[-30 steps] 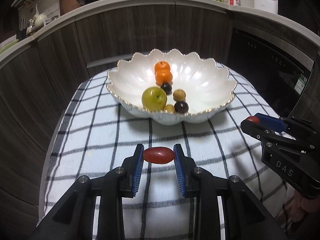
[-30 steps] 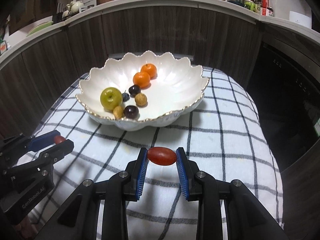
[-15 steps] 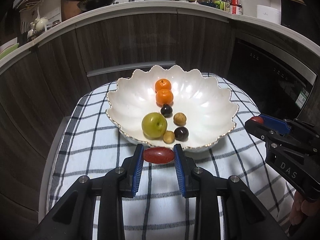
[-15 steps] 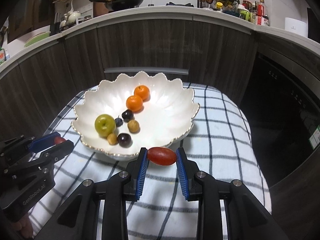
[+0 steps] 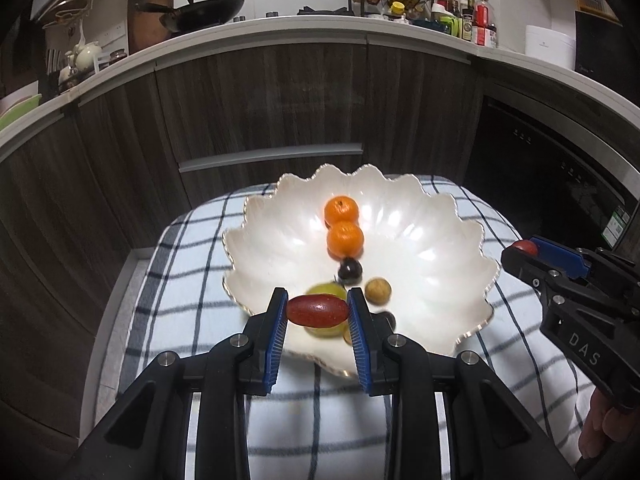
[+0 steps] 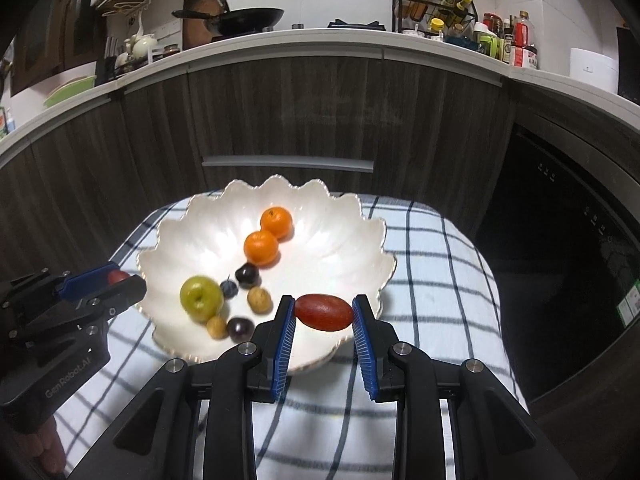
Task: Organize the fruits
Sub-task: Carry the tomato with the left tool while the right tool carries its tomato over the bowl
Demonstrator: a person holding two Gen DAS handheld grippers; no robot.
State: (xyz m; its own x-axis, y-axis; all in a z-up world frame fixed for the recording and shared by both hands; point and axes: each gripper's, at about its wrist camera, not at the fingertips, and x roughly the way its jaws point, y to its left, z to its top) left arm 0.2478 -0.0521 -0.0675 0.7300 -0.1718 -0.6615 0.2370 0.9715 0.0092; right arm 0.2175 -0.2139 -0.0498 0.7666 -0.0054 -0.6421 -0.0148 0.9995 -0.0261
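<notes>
Fingers of the left gripper (image 5: 317, 311) clamp a red oblong fruit (image 5: 317, 311) by its ends; the right gripper (image 6: 324, 313) clamps a second red oblong fruit (image 6: 324, 313) likewise. Both fruits hang above the near rim of the white scalloped ceramic bowl (image 5: 436, 240) on the checked cloth surface (image 5: 192, 248). To place them well, lower each over bare bowl floor, apart from the green apple (image 6: 201, 298) and two oranges (image 6: 261, 246), then part the fingers slowly so nothing rolls out.

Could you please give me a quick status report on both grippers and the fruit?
Left gripper shut on a red tomato; right gripper shut on another tomato. Both over the near rim of the white bowl. Nothing blocking.
</notes>
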